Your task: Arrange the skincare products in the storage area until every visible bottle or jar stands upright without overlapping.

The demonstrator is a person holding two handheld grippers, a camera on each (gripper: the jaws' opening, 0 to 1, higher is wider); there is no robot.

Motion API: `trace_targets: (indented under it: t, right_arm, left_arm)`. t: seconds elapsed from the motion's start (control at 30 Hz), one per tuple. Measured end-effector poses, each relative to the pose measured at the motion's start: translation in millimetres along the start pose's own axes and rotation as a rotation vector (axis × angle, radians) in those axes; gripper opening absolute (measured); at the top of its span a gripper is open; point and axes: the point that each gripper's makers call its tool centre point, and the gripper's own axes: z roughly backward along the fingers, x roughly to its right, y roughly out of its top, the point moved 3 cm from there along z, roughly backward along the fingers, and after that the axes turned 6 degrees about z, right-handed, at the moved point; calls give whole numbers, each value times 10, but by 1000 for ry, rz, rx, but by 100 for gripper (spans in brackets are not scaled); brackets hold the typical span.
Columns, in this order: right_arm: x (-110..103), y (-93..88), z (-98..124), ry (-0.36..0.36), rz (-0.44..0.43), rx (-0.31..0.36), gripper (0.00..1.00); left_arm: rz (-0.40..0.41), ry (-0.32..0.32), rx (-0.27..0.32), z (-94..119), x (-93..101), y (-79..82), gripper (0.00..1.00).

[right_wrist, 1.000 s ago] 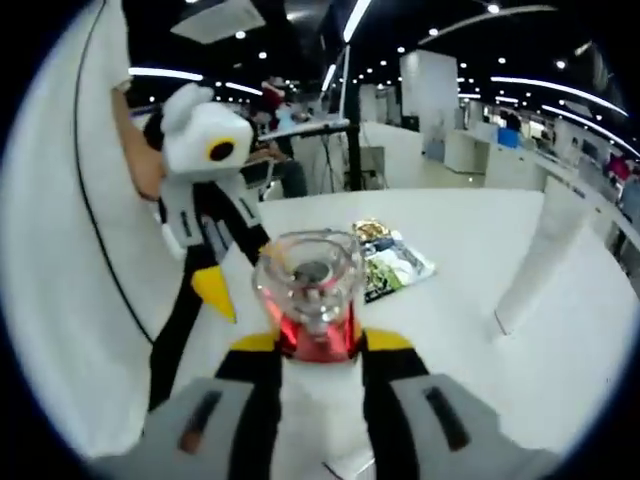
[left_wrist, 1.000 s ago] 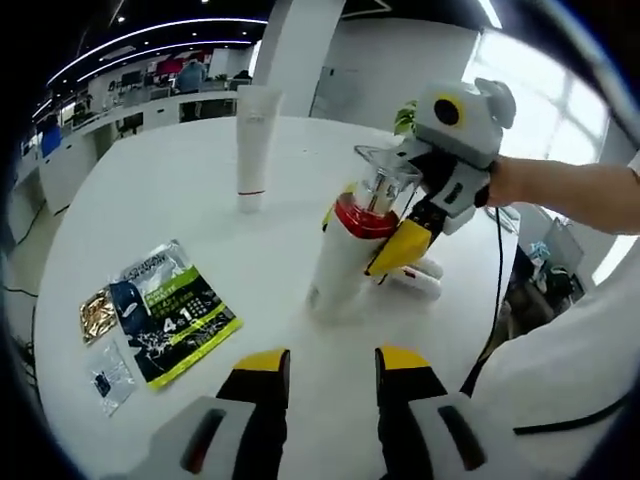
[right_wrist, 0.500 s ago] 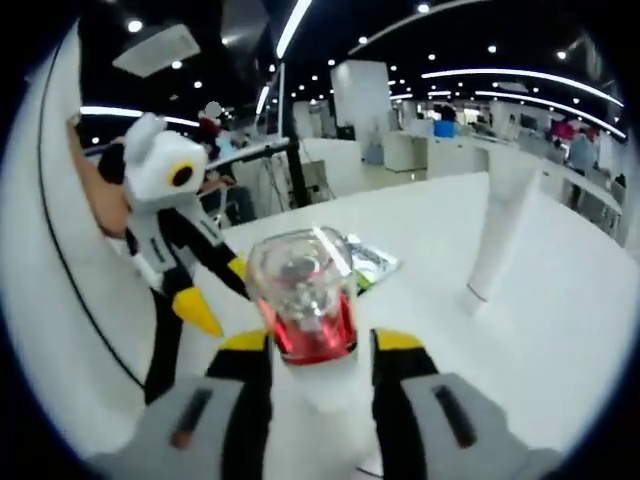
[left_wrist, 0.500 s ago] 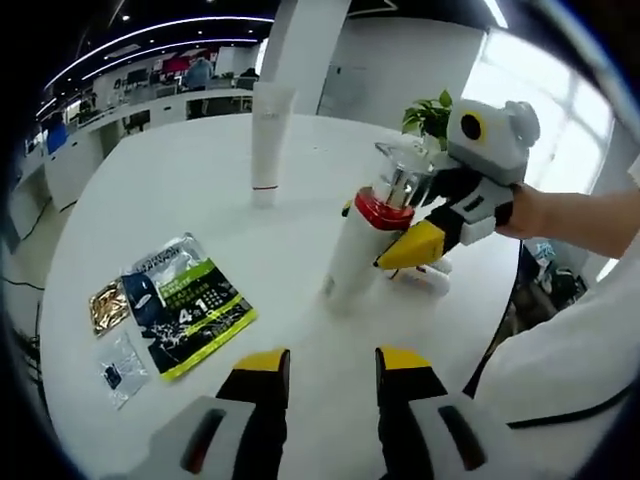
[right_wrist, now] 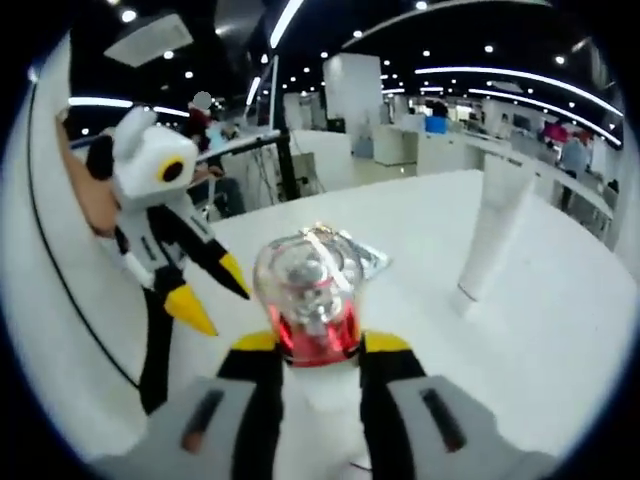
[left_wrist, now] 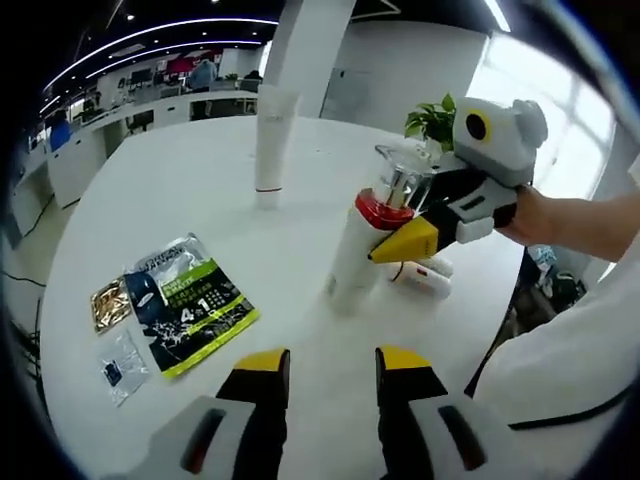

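Standing nearly upright now, the white pump bottle [left_wrist: 352, 262] with its red collar and clear cap has lost most of the lean it showed a second ago in the left gripper view, and its base sits on the white tabletop [left_wrist: 150, 190]. The right hand-held gripper [left_wrist: 405, 238] has stayed clamped on the bottle's neck, its yellow-tipped jaws pressed against the red collar on both sides, as the right gripper view confirms [right_wrist: 312, 345]. The left hand-held gripper [left_wrist: 331, 368] hangs above the near tabletop with its jaws apart and nothing between them, as it was before. A white tube [left_wrist: 272, 140] stands on its cap well apart from the bottle, toward the far side, unchanged. Just behind the bottle's base lies a small white item [left_wrist: 420, 280], probably another container on its side, though it is partly hidden. A green and black sachet [left_wrist: 185, 305], a gold packet [left_wrist: 107, 305] and a clear packet [left_wrist: 118, 365] lie flat near the left edge. Between the sachets, the tube and the bottle the tabletop surface is bare, while the rounded edge runs close behind the lying item.
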Motion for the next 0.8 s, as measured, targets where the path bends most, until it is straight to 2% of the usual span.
trace_targets:
  t: [0.1,0.17,0.4,0.47,0.7,0.8]
  right_arm:
    - [55,9,38,1,-1,-1,25]
    - [121,59,85,-5,-8,20,25]
    - [480,234,232,-46,21,47,25]
    - [683,286,292,-56,35,52,25]
    - [986,533,453,-68,99,45,25]
    - [1314,609,503,-72,129,47,25]
  left_arm:
    - [6,3,3,20,-5,-5,34]
    - [13,8,6,34,-23,-11,34]
    - [22,19,11,62,-40,-14,34]
    - [26,23,13,75,-48,-16,34]
    - [32,34,6,110,-66,-54,34]
    - [35,41,6,136,-89,-54,34]
